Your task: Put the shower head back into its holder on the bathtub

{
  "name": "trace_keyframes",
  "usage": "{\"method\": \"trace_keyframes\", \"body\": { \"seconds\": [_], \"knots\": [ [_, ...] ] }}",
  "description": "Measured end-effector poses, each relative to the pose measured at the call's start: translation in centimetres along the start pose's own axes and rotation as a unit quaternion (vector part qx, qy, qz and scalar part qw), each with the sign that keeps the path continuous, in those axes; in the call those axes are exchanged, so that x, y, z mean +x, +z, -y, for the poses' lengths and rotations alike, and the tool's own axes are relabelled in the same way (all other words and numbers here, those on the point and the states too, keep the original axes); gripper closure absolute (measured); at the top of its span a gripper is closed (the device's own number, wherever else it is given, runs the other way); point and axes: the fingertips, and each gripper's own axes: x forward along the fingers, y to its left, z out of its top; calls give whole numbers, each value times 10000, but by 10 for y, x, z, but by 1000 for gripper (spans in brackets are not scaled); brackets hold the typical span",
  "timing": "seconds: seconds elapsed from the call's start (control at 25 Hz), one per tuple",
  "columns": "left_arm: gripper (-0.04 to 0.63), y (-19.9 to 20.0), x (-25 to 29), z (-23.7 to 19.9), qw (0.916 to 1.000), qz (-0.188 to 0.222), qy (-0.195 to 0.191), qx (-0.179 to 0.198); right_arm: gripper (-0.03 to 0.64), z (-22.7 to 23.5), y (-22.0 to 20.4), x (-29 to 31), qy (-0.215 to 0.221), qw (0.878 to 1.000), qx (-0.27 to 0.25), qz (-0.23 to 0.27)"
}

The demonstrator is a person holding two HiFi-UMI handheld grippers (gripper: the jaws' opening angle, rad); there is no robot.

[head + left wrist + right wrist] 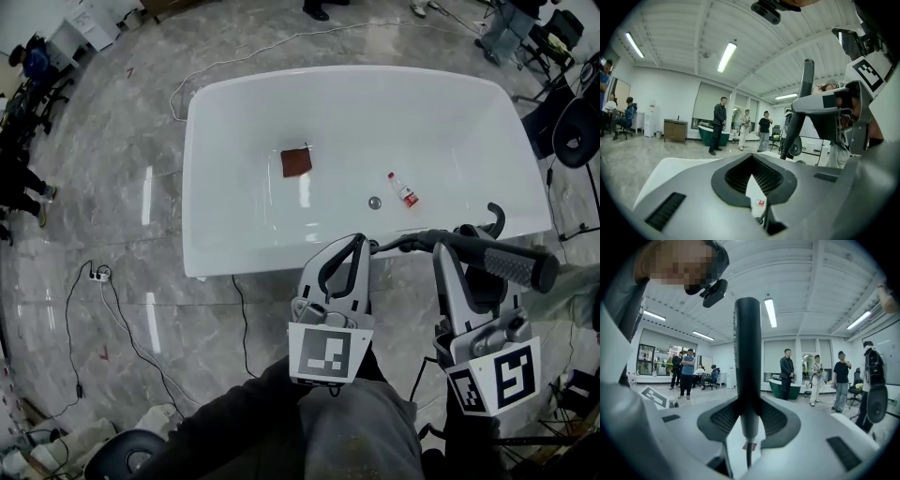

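The dark grey shower head (511, 265) lies crosswise over the near rim of the white bathtub (216, 234), with my right gripper (448, 248) shut on its handle. In the right gripper view the handle (747, 357) stands upright between the pads, and a thin hose (749, 455) hangs from its lower end. A dark hook-shaped holder (494, 220) sits on the tub's near right rim, just beyond the shower head. My left gripper (359, 242) hovers beside the handle's thin end, its tips together and nothing gripped that I can see. From it the shower head (804, 103) shows at the right.
Inside the tub lie a red-brown square (296, 162), a small bottle (405, 192) and the drain (375, 202). A power strip and cables (97, 273) trail over the marble floor at the left. Chairs (572, 131) stand at the right. Several people (787, 371) stand in the room.
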Motion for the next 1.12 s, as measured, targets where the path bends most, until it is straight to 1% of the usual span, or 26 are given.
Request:
{"method": "trace_keyframes", "body": {
  "seconds": [0.24, 0.6, 0.84, 1.12],
  "knots": [
    [592, -3, 11, 4, 9999, -118, 18, 46, 477, 6, -19, 5, 108, 9997, 146, -133],
    [592, -23, 33, 10, 9996, -276, -15, 83, 477, 21, -58, 12, 132, 9986, 328, -403],
    [592, -37, 43, 3, 9994, -335, -20, 85, 477, 15, -90, 26, 243, 9973, 362, -599],
    [592, -61, 53, -4, 9988, -473, -59, 96, 477, 19, -130, 39, 200, 9965, 416, -703]
  ]
}}
